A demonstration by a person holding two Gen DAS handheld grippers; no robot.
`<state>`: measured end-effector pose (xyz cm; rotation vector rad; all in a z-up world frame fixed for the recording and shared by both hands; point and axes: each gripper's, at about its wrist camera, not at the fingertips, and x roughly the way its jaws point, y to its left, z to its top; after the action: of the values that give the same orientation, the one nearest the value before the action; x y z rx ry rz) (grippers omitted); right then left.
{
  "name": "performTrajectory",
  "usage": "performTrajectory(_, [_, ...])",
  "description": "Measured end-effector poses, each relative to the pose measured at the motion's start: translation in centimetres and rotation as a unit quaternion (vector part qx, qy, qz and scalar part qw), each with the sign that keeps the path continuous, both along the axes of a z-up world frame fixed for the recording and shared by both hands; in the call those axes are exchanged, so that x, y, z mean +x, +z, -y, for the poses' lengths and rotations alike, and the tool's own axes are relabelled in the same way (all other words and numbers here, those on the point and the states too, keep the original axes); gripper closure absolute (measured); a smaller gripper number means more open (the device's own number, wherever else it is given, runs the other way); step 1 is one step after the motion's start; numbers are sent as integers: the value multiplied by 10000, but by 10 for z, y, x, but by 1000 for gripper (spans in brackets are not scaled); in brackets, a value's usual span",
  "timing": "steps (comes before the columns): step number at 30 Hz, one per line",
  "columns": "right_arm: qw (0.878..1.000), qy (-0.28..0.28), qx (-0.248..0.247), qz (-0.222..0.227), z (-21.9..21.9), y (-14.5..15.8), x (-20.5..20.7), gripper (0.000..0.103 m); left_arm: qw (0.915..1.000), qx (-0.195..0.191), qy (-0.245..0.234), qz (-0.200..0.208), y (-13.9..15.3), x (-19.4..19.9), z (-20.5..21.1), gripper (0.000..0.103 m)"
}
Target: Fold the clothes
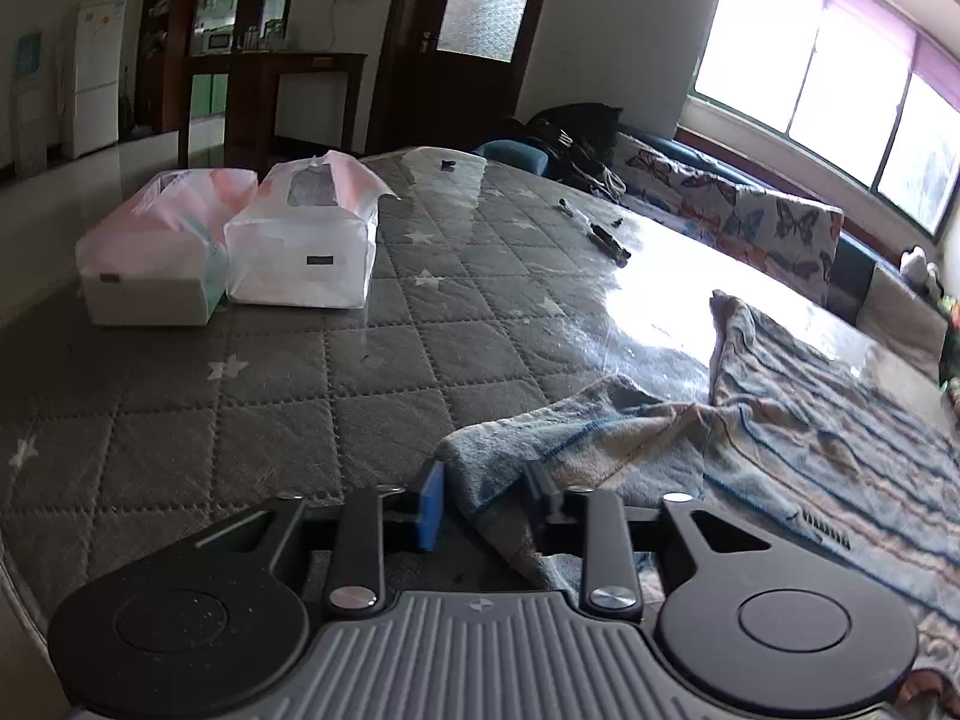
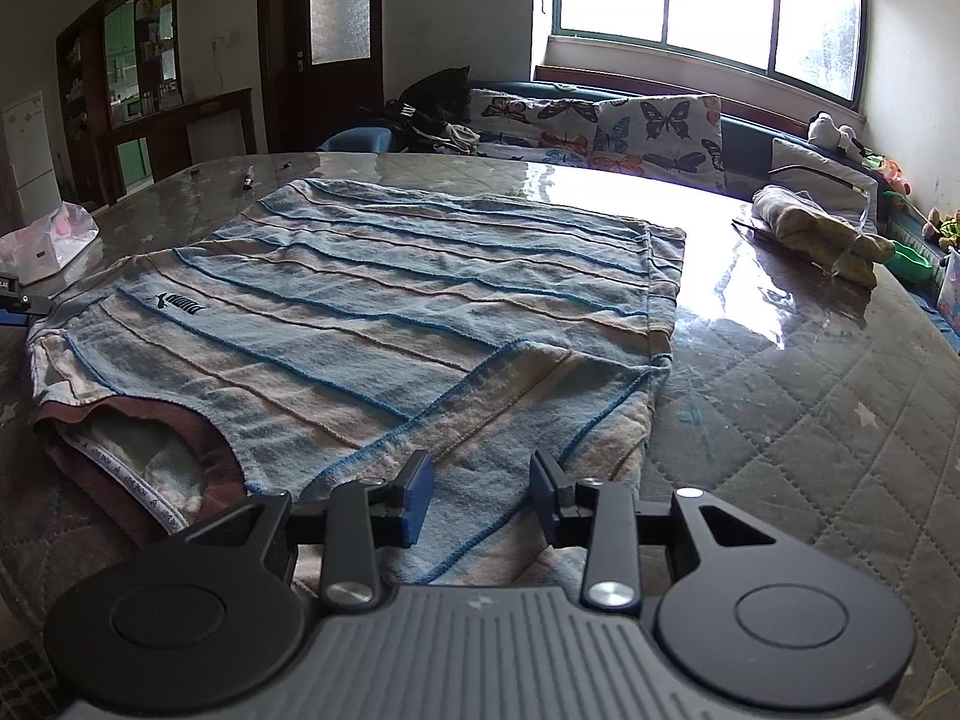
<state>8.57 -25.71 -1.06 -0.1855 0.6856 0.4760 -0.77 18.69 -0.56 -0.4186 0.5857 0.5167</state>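
A blue-and-beige striped shirt (image 2: 372, 300) lies flat on the grey quilted surface (image 2: 810, 420), collar toward the near left, logo on the chest. One sleeve is folded in over the body. My right gripper (image 2: 480, 495) stands open just over that folded sleeve, its pads apart with flat cloth under the gap. In the left wrist view the shirt (image 1: 780, 420) spreads to the right, and a bunched corner of it fills the gap of my left gripper (image 1: 486, 501), which is shut on it. The cloth hides the left gripper's right pad.
Two white plastic bags (image 1: 300, 240) (image 1: 150, 264) stand at the far left of the surface. Dark pens (image 1: 600, 234) lie near the back. A folded yellowish garment (image 2: 816, 228) rests at the far right. Butterfly cushions (image 2: 654, 126) line the window side.
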Motion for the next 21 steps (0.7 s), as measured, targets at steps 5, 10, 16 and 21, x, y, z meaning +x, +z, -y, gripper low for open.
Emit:
performTrajectory(5, [10000,-4,-10,1,-1,0,0,67,9990,-37,-153,409,11,-8,2,95])
performTrajectory(10, [10000,-15,-16,-2,-1,0,0,67,9924,110,-810,918,32,-16,22,97])
performTrajectory(16, [10000,-12,-19,-7,-1,0,0,66,9723,353,-1948,1239,50,-19,62,97])
performTrajectory(21, [10000,-10,-13,-10,-1,0,1,66,9571,435,-2668,1047,44,-13,89,97])
